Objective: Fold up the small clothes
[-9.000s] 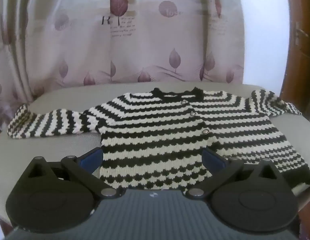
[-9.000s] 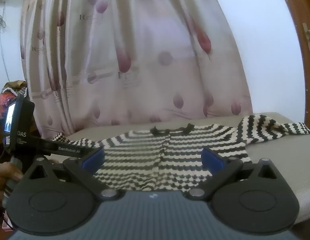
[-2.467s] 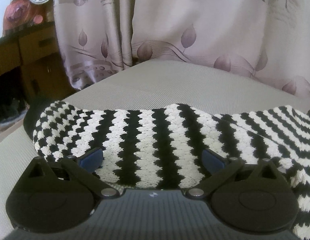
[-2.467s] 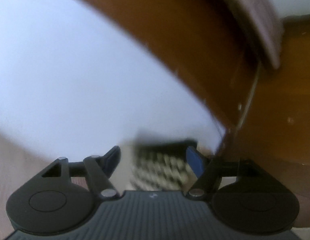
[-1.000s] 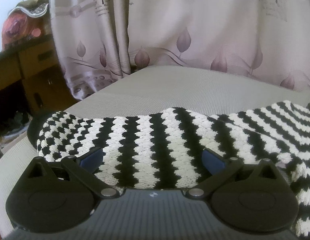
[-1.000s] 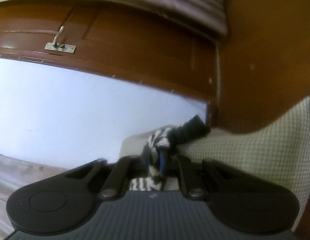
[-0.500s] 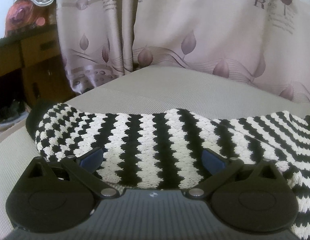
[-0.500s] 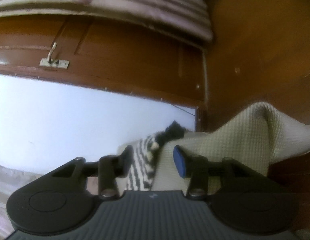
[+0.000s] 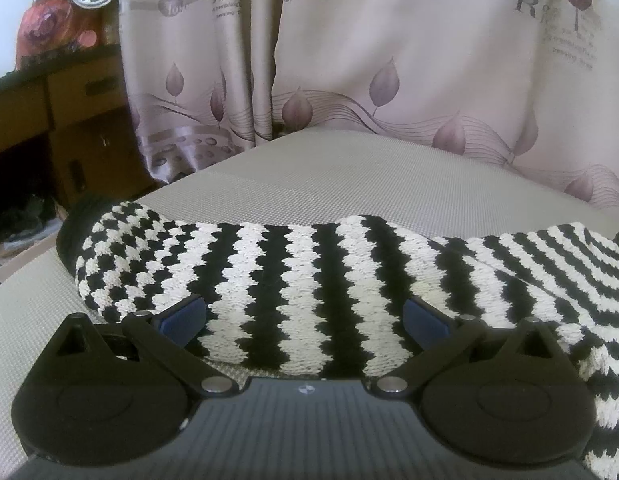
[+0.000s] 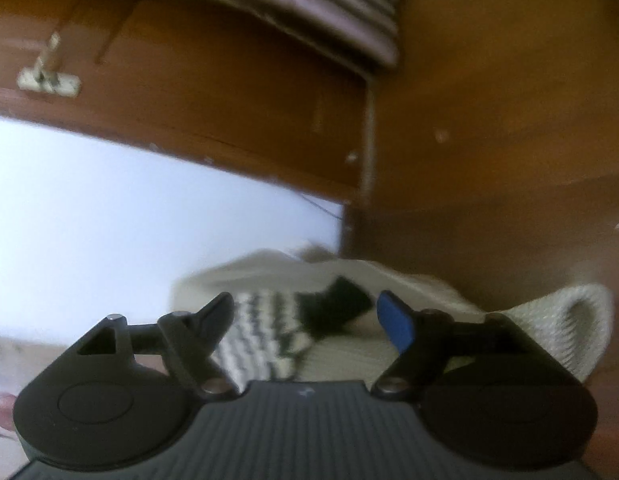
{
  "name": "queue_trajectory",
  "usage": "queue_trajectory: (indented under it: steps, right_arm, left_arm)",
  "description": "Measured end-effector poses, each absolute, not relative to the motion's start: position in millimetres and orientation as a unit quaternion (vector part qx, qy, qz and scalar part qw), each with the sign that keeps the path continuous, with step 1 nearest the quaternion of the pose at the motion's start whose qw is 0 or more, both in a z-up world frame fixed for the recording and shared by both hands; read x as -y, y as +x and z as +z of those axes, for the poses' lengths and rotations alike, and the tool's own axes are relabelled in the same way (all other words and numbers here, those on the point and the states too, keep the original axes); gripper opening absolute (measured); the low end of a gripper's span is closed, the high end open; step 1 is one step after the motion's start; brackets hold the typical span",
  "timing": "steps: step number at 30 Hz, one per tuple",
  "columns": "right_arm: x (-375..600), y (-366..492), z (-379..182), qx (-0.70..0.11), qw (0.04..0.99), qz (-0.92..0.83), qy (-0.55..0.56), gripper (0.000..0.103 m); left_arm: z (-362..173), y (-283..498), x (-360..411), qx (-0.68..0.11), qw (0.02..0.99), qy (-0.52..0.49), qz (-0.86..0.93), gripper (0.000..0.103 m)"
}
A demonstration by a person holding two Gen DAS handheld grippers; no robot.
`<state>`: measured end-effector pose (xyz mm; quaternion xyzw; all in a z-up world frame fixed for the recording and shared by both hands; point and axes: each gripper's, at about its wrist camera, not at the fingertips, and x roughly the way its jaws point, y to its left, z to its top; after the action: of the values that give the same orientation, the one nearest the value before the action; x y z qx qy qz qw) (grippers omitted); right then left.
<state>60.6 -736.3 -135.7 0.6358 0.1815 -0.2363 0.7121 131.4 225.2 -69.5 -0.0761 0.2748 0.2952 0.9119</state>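
Striped sweater (image 9: 309,288) on grey table (image 9: 329,176)

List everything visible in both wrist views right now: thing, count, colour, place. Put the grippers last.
sweater: one, black and white stripes, lying on the pad; its sleeve spans the left wrist view, and a sleeve end with a black cuff shows in the right wrist view
pad: one, grey-beige woven, under the sweater
curtain: one, pale pink with leaf prints and lettering, behind the pad
cabinet: one, brown wood, far left of the left view
bundle: one, red and pink, on top of the cabinet
door: one, brown wood with a metal latch, right view
left gripper: one, black with blue pads, open, over the sleeve
right gripper: one, black with blue pads, open, at the sleeve end
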Motion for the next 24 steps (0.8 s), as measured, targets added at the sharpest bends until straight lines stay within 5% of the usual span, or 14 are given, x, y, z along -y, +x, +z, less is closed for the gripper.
queue_trajectory:
  steps: [5,11,18,24]
  right_arm:
    - [742,66,-143,-0.211,0.710,-0.198,0.642,0.079]
    - [744,83,-149,-0.174,0.723,-0.187,0.643,0.012]
    - [729,62,-135,-0.102,0.744,-0.201,0.630,0.010]
    - [710,78,-70,-0.072,0.779,-0.154,0.603,0.010]
  left_arm:
    - [-70,131,-229,-0.277,0.912,-0.083,0.292,0.103]
    - [-70,130,-230,-0.276,0.910,-0.080,0.300,0.103]
    - [-70,130,-229,-0.273,0.911,-0.079,0.300,0.103]
    - [-68,123,-224,-0.254,0.918,-0.077,0.295,0.103]
